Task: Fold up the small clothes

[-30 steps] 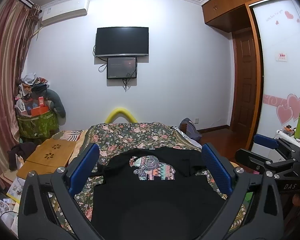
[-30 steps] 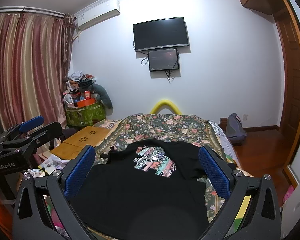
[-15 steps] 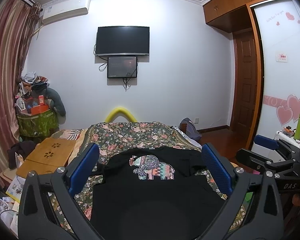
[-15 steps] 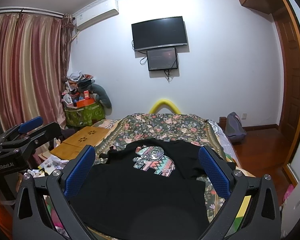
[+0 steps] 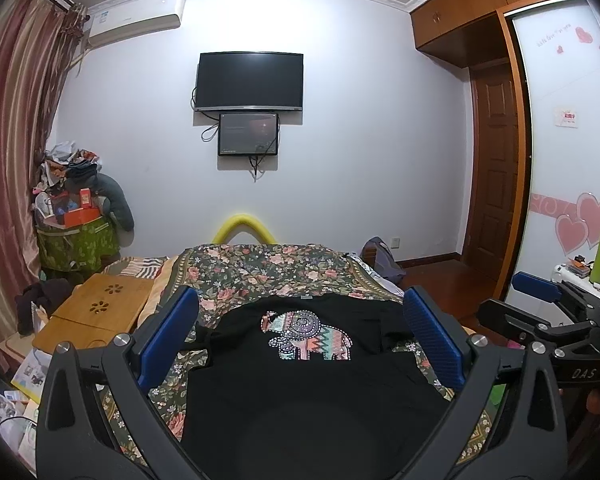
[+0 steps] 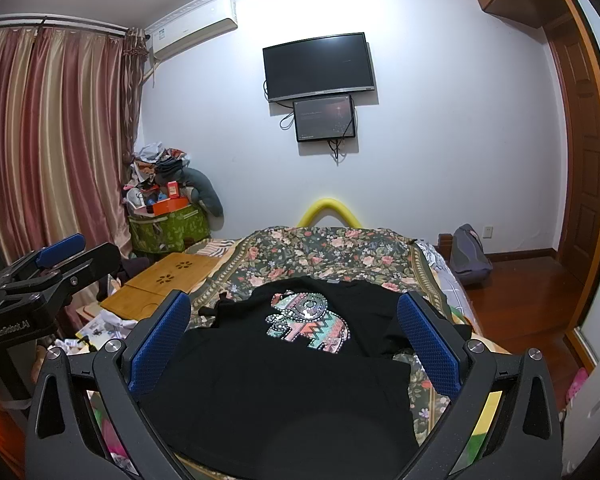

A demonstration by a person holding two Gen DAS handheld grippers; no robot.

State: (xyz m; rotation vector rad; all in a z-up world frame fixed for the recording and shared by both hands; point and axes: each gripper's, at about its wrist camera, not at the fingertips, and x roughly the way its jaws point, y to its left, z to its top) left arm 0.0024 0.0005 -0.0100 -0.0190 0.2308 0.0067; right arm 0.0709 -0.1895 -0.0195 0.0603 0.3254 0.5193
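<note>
"DAS" on right claw [image 5: 548, 320]; "GenRobot.AI" on left claw [image 6: 52, 264]

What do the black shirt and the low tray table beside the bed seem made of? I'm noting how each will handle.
Black shirt: likely soft matte knit; it lies limp and wrinkled, its elephant print edged with shiny studs. Tray table: apparently bamboo or light wood, smooth, with flower-shaped cutouts.

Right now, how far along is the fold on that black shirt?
Done: the black elephant-print T-shirt is spread print-up on the floral bedspread. In hand: nothing; the left gripper and right gripper are both open above it, gripping no cloth. Left: every fold. The sleeves lie out to the sides and no crease shows.
</note>
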